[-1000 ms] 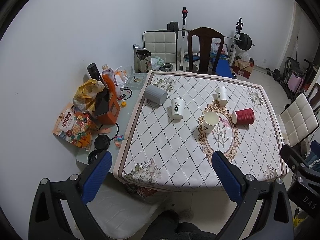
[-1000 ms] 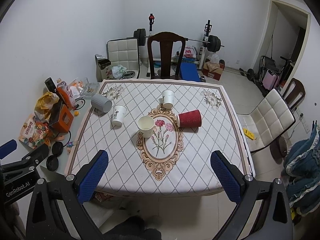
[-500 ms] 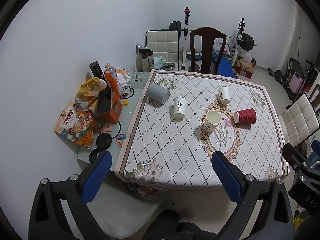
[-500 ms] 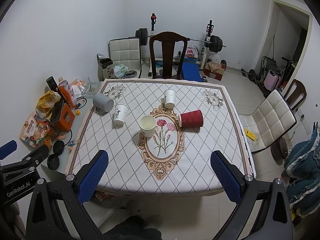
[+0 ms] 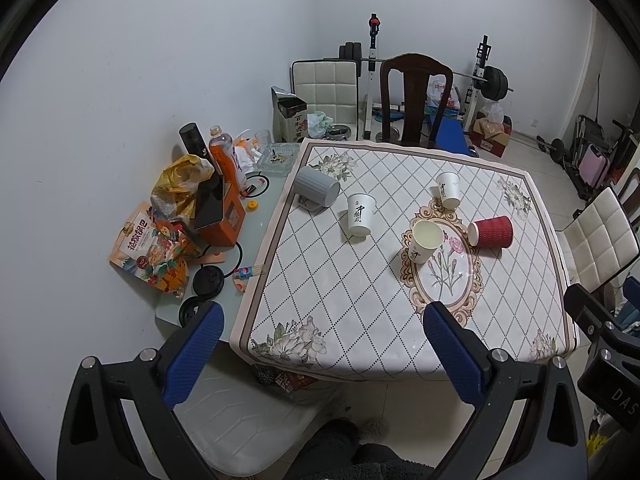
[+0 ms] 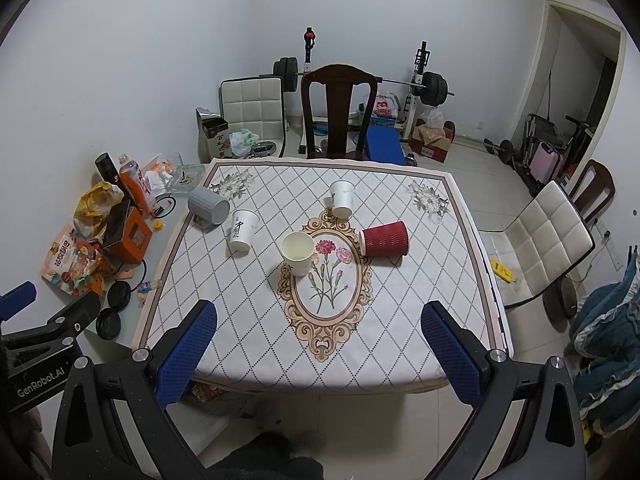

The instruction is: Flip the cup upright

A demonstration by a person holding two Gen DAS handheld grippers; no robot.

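Spread across the middle of both frames is the square table under its white diamond-quilted cloth (image 6: 400, 320), with a floral oval medallion (image 6: 326, 292) printed at centre. From where I'm watching, my left gripper (image 5: 320, 356) sits low in the left wrist frame with its blue-padded fingers (image 5: 192, 354) spread wide and nothing between them. My right gripper (image 6: 318, 356) reads the same in its own frame — jaws wide apart, empty, held well back from the table's near edge.

On the cloth, the red ribbed paper cup (image 6: 385, 239) lies on its side at the medallion's right rim, mouth toward frame left. Just left of it a cream paper cup (image 6: 298, 253) stands upright, mouth open. Two white printed paper cups stand mouth-down: one (image 6: 343, 199) above the medallion, one (image 6: 241, 230) toward the left. A grey ribbed mug (image 6: 209, 205) lies tipped over near the cloth's upper-left corner.

Left of the cloth, snack bags and an orange box (image 6: 129, 236) crowd the bare tabletop — a dark wooden chair (image 6: 339, 110) stands behind.
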